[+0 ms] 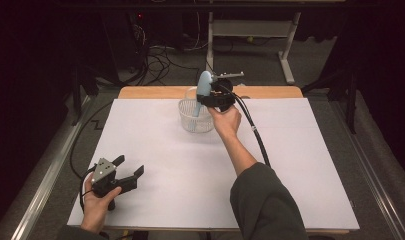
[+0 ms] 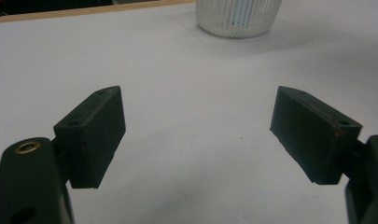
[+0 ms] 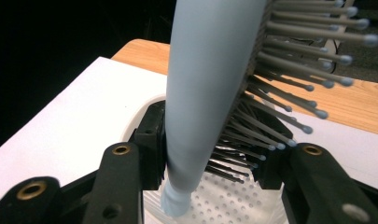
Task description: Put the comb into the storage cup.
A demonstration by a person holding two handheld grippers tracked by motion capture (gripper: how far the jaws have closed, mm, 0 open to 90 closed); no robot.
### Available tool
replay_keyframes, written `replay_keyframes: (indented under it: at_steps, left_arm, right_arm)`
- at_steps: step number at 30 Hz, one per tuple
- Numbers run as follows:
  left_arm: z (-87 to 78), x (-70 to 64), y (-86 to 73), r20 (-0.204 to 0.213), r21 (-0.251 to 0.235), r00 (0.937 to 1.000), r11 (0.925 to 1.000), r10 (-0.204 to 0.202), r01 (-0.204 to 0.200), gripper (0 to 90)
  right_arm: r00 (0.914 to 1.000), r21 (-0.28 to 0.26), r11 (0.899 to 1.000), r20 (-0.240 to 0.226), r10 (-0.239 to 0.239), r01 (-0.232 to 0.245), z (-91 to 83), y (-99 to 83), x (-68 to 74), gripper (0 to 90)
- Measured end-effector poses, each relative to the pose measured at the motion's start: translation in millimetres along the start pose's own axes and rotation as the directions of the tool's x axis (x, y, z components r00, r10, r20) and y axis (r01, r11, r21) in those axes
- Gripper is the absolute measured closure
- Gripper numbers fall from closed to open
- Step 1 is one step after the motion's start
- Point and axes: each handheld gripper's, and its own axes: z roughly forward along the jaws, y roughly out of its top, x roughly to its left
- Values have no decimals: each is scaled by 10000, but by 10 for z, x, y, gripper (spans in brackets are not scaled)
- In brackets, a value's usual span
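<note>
Hairbrush (image 3: 210,79), pale blue, was held upright over the clear perforated cup (image 1: 195,117), handle end down, positioned for lowering into it. The right gripper (image 1: 217,100) had its jaws pinching the brush across back and bristles. The left gripper (image 1: 125,172) rested near the table's front edge, jaws spread and empty. A white sheet (image 1: 190,170) covered the wooden table (image 1: 270,92); the surrounding room was dark, with cables on the floor.

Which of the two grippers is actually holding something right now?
The right gripper, at the far side of the table over the clear ribbed plastic basket, is shut on the pale blue bristled hairbrush. The left gripper hangs open near the white table's front edge.
</note>
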Motion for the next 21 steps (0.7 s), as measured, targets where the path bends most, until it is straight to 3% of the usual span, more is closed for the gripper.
replay_keyframes:
  at_steps: [15, 21]
  left_arm:
    - [3, -1, -1, -13, 6, 10000, 10000, 15, -15, 189]
    - [3, -1, -1, -32, 22, 10000, 10000, 26, -26, 189]
  right_arm:
    - [9993, 363, 9987, 102, -364, 360, 6, -33, 2, 511]
    - [9995, 354, 9989, 123, -303, 299, -24, -64, -54, 491]
